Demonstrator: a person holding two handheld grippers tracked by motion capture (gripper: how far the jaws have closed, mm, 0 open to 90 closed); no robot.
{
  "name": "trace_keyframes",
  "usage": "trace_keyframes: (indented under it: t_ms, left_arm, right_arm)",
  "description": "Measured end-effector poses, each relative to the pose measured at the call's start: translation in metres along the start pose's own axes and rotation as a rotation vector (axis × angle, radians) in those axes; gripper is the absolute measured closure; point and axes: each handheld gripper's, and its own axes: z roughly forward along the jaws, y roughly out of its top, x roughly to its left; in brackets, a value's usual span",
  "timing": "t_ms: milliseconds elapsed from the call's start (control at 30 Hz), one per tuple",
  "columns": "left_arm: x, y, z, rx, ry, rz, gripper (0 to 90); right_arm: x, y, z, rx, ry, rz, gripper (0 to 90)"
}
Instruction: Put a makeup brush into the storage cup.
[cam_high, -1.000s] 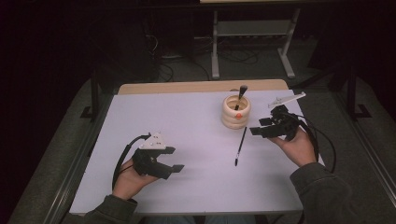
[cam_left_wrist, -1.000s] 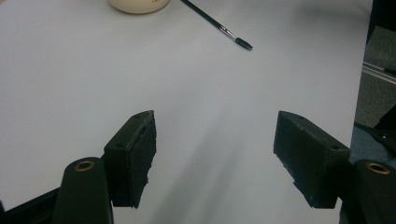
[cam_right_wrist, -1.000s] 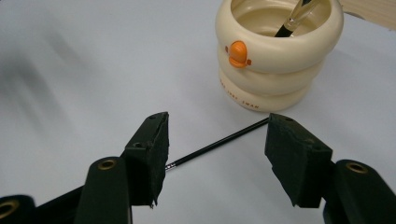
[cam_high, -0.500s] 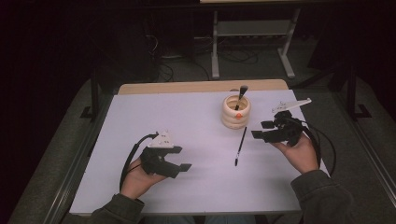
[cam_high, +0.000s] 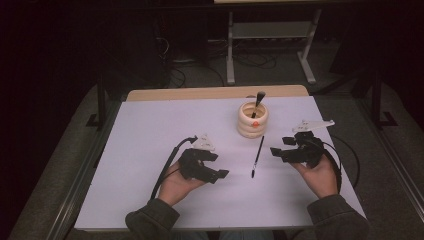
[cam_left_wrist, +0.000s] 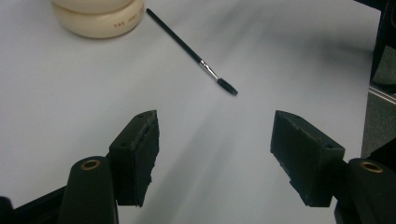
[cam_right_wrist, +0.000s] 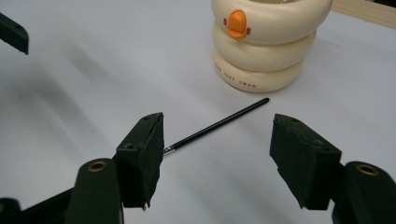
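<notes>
Left tongs (cam_high: 220, 174) have slid toward the brush (cam_high: 257, 156); right tongs (cam_high: 278, 151) have just been widening (both spread, empty).

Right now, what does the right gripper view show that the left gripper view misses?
Right gripper view: the orange beak on the cream holder, whose stacked rings stand nearly whole; the black brush has its bristle end behind a jaw. Left gripper view: the bristle tip and silver ferrule, with just the holder's base. Shared: the brush lying on the white table beside the holder.
</notes>
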Motion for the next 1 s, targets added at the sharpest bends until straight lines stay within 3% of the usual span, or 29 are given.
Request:
trace_keyframes:
  t_ms: [67,233,500,600,633,667,700,900,1000]
  left_arm:
    - [-0.002,0.005,0.007,0.002,-0.002,-0.009,32.4]
    - [-0.004,0.016,0.021,0.032,-0.007,0.003,32.8]
    - [-0.005,0.030,0.049,0.053,-0.016,-0.039,35.8]
    - [-0.005,0.036,0.058,0.086,-0.002,-0.025,37.8]
    - [-0.006,0.038,0.063,0.080,0.005,-0.046,38.4]
    - [-0.006,0.040,0.065,0.101,0.011,-0.030,39.0]
    - [-0.008,0.042,0.069,0.094,0.017,-0.048,39.6]
    - [-0.012,0.056,0.089,0.129,0.033,-0.051,41.9]
    - [-0.012,0.060,0.099,0.134,0.050,-0.071,43.3]
  right_arm:
    - [0.001,-0.001,0.001,-0.004,-0.002,-0.010,33.5]
    - [0.005,-0.006,0.001,-0.038,-0.001,0.016,33.4]
    - [0.002,-0.013,0.004,-0.041,-0.058,0.043,32.3]
    - [0.001,-0.014,0.004,-0.047,-0.074,0.051,32.3]
    - [0.000,-0.014,0.003,-0.051,-0.077,0.056,32.3]
    - [-0.001,-0.014,0.002,-0.055,-0.082,0.052,32.3]
    - [-0.002,-0.014,0.001,-0.062,-0.088,0.059,32.3]
    - [-0.007,-0.016,-0.003,-0.083,-0.102,0.069,32.3]
    - [-0.008,-0.016,-0.004,-0.092,-0.107,0.095,32.0]
